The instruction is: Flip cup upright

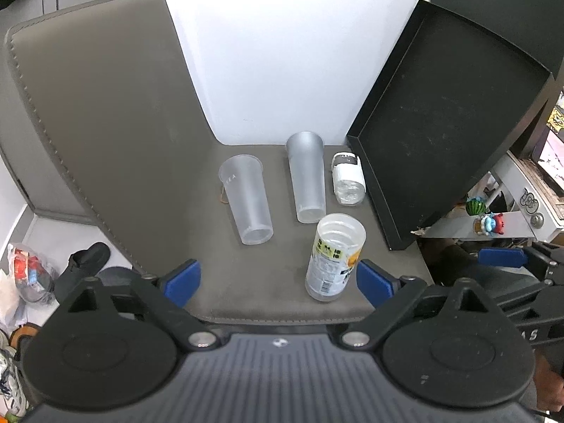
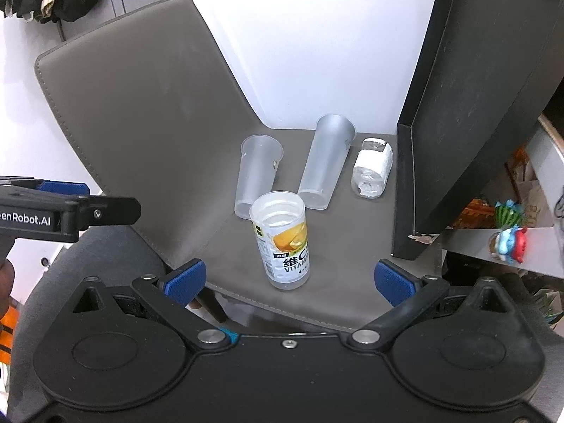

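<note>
Only in the right wrist view: label front of the labelled cup point(image 2: 283, 241), orange fruit print and "VITAM" lettering, plus left gripper point(image 2: 63, 187) side-on at 9 o'clock, "GenRobot.AI" on its body. Only in the left wrist view: faint "TEA" lettering on the clear cup point(image 1: 246, 199), orange rubber band point(image 1: 222, 194) just beside it, right gripper point(image 1: 502, 257) edging in at 3 o'clock, mostly cut off. Both grippers spread wide, nothing between the blue pads. Labelled cup on the grey chair seat point(image 2: 345, 282), at 12 o'clock between the right gripper's fingers, at 1 o'clock from the left gripper, near its right finger. Beyond: frosted cup point(image 1: 306, 176), small bottle point(image 1: 347, 181), black tray point(image 1: 447, 123). Cup rims versus bases hard to tell through clear plastic.
</note>
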### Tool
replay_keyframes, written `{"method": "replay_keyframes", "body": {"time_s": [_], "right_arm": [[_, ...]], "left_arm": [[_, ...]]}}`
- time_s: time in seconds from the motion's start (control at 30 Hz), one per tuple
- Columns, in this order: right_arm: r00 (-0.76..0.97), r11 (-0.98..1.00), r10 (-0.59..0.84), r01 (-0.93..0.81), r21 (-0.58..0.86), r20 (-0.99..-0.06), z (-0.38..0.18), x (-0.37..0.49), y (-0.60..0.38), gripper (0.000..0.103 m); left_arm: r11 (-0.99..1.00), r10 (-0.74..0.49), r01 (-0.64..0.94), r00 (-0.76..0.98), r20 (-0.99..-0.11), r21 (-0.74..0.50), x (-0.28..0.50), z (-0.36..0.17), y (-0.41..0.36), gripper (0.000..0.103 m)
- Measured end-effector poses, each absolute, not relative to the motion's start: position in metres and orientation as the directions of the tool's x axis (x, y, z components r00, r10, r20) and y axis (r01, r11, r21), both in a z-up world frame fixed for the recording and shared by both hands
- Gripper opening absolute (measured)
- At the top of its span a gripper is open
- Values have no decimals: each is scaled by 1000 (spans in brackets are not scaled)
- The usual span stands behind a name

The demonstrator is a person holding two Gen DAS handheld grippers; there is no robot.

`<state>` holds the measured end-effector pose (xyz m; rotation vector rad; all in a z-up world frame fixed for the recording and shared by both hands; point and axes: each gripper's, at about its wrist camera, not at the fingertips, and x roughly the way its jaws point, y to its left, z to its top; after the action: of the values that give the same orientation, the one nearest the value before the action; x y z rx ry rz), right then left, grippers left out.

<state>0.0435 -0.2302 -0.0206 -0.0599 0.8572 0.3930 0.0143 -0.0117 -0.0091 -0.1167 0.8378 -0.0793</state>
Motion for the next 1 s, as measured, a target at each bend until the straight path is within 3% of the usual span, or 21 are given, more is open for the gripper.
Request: {"method": "replay_keyframes", "body": {"time_s": [1.0], "right_arm": [[564,926,334,-347,150,-756,-21,17,-252,103]], "left_arm": [[990,-115,8,641,-759,-143,-23,-24,-1,95]]}}
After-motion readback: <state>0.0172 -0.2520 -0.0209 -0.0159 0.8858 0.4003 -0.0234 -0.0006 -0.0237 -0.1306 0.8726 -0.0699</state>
